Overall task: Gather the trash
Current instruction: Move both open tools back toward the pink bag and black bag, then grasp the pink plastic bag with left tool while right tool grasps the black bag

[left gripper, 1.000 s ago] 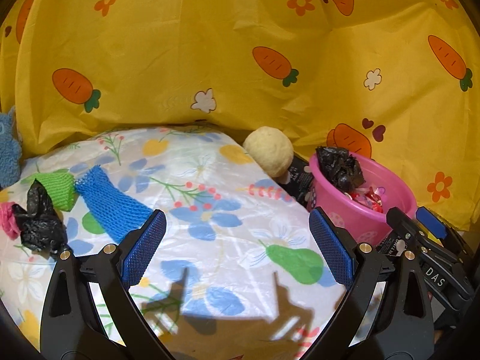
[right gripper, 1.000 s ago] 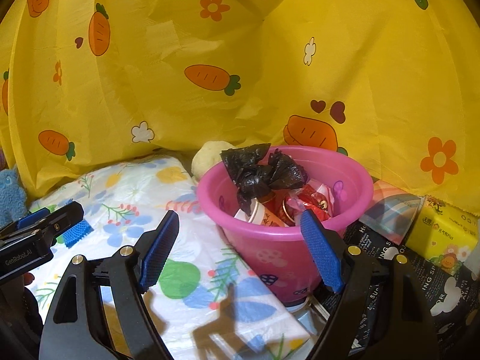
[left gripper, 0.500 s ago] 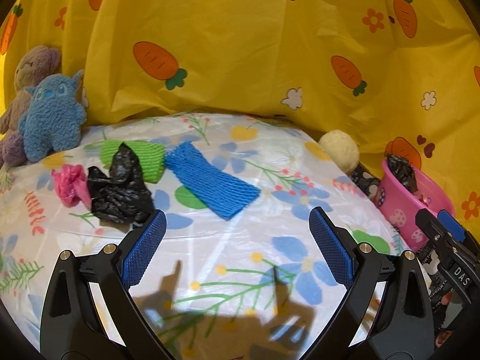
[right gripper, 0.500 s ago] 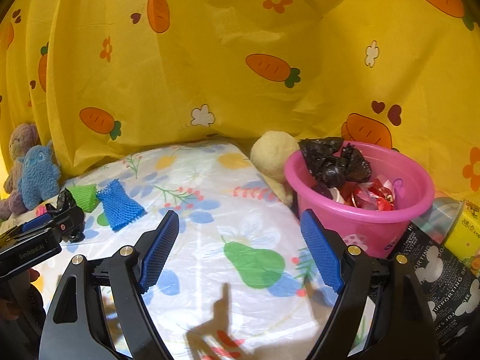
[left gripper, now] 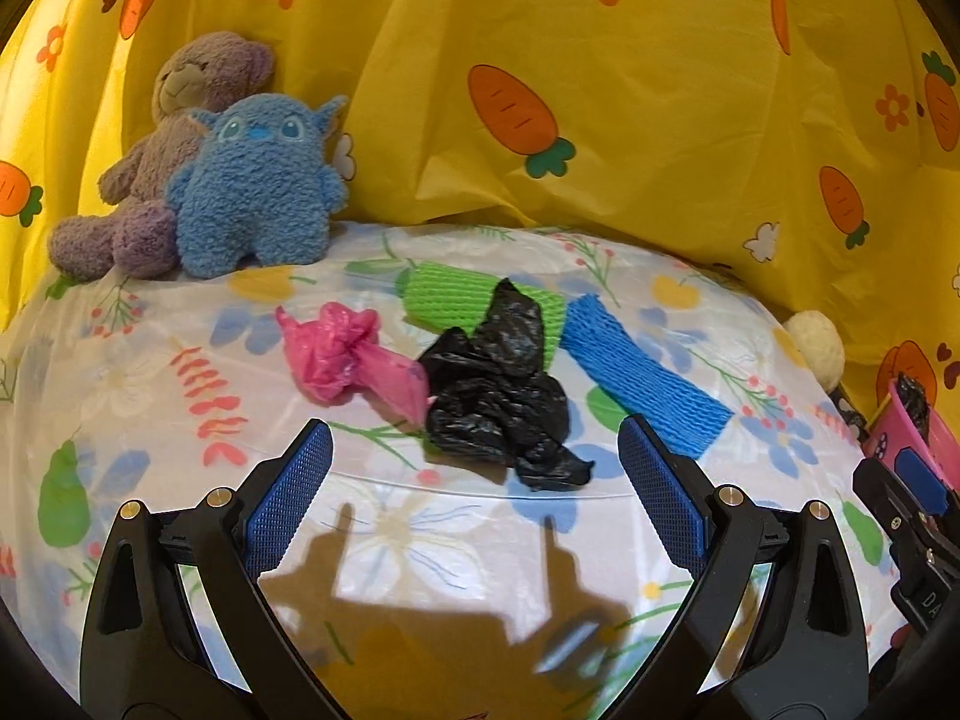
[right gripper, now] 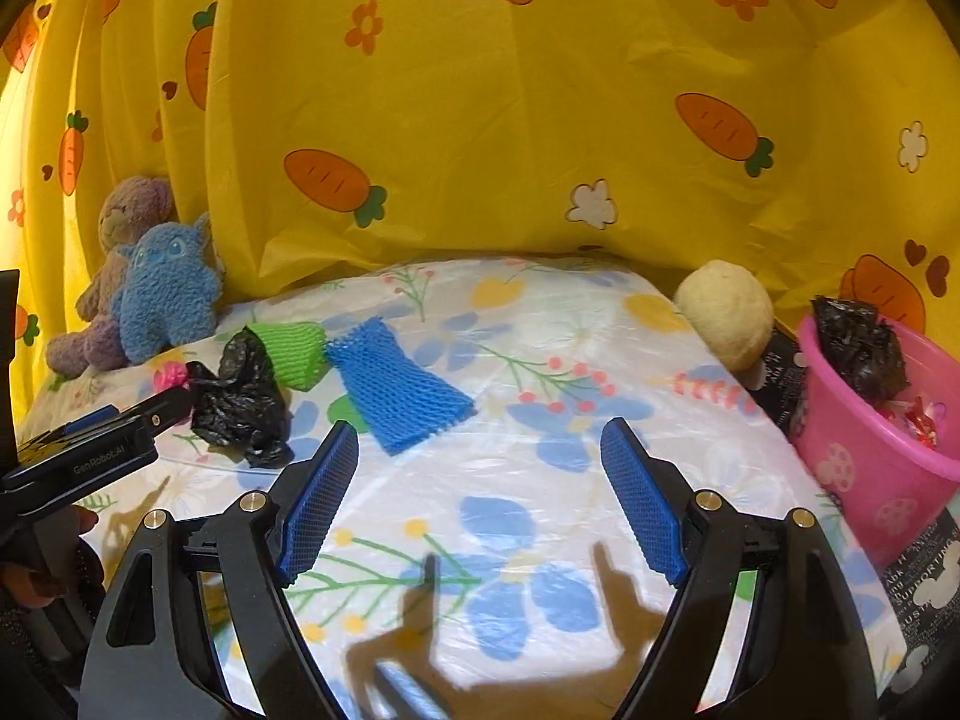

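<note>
On the floral sheet lie a crumpled black bag (left gripper: 501, 402) (right gripper: 240, 399), a pink plastic wad (left gripper: 351, 357) (right gripper: 168, 377), a green foam net (left gripper: 474, 303) (right gripper: 294, 351) and a blue foam net (left gripper: 645, 381) (right gripper: 396, 390). My left gripper (left gripper: 474, 450) stands open just short of the black bag, nothing between its pads. My right gripper (right gripper: 477, 450) is open over bare sheet, the blue net just beyond its left finger. The pink bucket (right gripper: 870, 456) (left gripper: 918, 420) at the right holds a black bag and red wrappers.
Two plush toys, a blue one (left gripper: 258, 186) and a mauve bear (left gripper: 180, 132), sit at the back left against the yellow carrot curtain (left gripper: 600, 90). A cream ball (right gripper: 723, 312) rests beside the bucket. A dark printed box (right gripper: 936, 576) lies under the bucket.
Both grippers swung left, away from the pink bucket toward the trash pile. The black bag and pink wad now lie in front of my left gripper. Jaw openings are unchanged.
</note>
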`<state>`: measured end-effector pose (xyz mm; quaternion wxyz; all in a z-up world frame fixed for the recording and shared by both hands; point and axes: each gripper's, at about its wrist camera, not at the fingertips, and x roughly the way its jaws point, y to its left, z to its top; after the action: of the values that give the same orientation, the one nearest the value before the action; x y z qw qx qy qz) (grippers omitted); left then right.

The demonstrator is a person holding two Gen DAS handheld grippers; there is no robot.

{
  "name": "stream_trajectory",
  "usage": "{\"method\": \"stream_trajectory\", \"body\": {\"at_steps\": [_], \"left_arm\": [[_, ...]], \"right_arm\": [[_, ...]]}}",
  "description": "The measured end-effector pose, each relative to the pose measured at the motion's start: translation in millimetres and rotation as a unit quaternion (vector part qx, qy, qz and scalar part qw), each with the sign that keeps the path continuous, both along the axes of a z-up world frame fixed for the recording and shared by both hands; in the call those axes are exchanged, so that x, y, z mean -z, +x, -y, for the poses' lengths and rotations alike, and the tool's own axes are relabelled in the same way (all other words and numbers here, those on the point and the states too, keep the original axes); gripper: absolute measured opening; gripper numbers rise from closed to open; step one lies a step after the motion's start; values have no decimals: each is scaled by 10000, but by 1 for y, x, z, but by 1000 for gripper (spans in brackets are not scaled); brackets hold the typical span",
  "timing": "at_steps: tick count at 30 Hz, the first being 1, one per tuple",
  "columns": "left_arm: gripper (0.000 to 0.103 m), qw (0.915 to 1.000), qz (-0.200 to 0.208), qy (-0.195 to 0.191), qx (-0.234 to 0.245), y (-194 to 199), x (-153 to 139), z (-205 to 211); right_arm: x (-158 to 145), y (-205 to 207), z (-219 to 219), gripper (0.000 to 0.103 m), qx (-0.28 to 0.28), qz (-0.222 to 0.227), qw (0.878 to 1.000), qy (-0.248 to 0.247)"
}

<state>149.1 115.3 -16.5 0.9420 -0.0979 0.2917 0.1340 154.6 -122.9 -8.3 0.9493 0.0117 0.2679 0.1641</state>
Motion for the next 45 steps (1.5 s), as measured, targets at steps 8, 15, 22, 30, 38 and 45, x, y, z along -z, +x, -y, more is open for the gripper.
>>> {"method": "stream_trajectory", "body": {"at_steps": [8, 15, 22, 30, 38, 45], "left_arm": [[94, 9980, -112, 2, -624, -2, 2, -52], [94, 9959, -103, 9, -895, 0, -1, -79], [94, 9951, -175, -17, -977, 7, 1, -96], [94, 9958, -235, -73, -886, 17, 5, -99], [94, 9969, -354, -154, -688, 31, 13, -95], [93, 9964, -482, -310, -632, 50, 18, -95]], "right_arm": [[3, 18, -78, 81, -756, -149, 9970, -98], [16, 42, -132, 81, -1157, -452, 9921, -181], [30, 62, -163, 79, -1317, -821, 9876, -249], [44, 81, -174, 44, -1408, -1331, 9807, -278], [37, 74, -158, 22, -1348, -1091, 9848, -101], [21, 61, -123, 22, -1118, -795, 9903, 215]]}}
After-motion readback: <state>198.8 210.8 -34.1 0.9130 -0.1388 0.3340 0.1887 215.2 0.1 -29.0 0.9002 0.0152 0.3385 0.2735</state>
